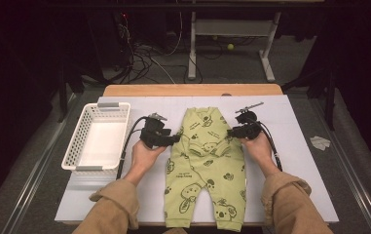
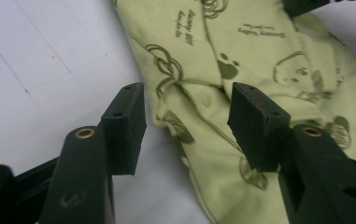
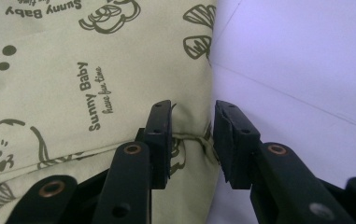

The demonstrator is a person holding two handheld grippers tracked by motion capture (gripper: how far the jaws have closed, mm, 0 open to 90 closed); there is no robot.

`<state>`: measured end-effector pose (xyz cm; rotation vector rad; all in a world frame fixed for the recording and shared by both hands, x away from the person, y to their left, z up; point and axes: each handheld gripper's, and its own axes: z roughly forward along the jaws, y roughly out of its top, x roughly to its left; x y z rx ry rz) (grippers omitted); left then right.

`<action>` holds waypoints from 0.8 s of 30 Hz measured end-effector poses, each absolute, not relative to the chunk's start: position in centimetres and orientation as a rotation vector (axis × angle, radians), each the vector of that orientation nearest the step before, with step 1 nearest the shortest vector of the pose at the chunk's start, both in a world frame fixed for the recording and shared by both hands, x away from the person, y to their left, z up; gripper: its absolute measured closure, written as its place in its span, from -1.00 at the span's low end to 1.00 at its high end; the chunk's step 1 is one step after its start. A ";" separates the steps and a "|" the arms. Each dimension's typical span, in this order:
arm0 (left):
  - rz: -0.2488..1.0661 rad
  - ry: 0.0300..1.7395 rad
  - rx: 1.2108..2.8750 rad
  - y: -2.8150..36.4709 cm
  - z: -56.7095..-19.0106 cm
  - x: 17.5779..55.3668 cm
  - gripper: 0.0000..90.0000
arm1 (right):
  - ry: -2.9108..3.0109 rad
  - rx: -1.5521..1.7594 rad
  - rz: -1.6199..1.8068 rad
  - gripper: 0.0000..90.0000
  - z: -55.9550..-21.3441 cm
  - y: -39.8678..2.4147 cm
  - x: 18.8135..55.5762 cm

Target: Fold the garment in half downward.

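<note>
A light green baby romper (image 1: pixel 205 165), printed with dark koala faces and small lettering, lies flat down the middle of the white worktop (image 1: pixel 295 161), its neck toward the far edge and its legs reaching the near edge. The work in hand looks like folding it, and the step under way is dealing with the sleeves, both of which already appear drawn in over the chest.

The left gripper (image 1: pixel 175 140) sits at the romper's left side, level with the chest. In the left gripper view its jaws stand spread, with the bunched cuff and sleeve fold (image 2: pixel 185 109) lying between them but not pressed by either pad. The right gripper (image 1: pixel 230 133) is at the romper's right edge, also near the chest. In the right gripper view its jaws are parted, straddling the side seam (image 3: pixel 192 140) without squeezing it, so nothing is held there.

A white plastic basket (image 1: pixel 78 141) stands empty by the left edge of the worktop, well apart from the garment, probably meant for the finished fold.

The next move probably calls for both claws to take fresh holds, most likely down at the legs near the near edge, then carrying them up toward the neck evenly so the tucked sleeves stay in place.
</note>
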<state>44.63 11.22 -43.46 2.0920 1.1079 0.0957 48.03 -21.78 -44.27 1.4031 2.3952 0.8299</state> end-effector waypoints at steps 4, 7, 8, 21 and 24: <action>0.067 1.130 2.116 10.4 -43.7 46.4 -0.04 | 2.392 1.418 0.837 0.53 -44.1 -21.8 48.4; 0.070 1.149 2.141 9.7 -43.7 47.3 -0.04 | 2.390 1.428 0.833 0.53 -44.0 -21.7 48.7; 0.069 1.155 2.150 9.4 -43.7 47.6 -0.05 | 2.389 1.433 0.833 0.52 -44.0 -21.7 48.8; -0.021 1.250 2.165 7.9 -45.2 50.2 -0.05 | 2.415 1.474 0.813 0.61 -44.7 -21.3 49.6; -0.065 1.252 2.161 7.8 -45.2 50.4 0.11 | 2.450 1.458 0.816 0.80 -44.6 -21.2 49.4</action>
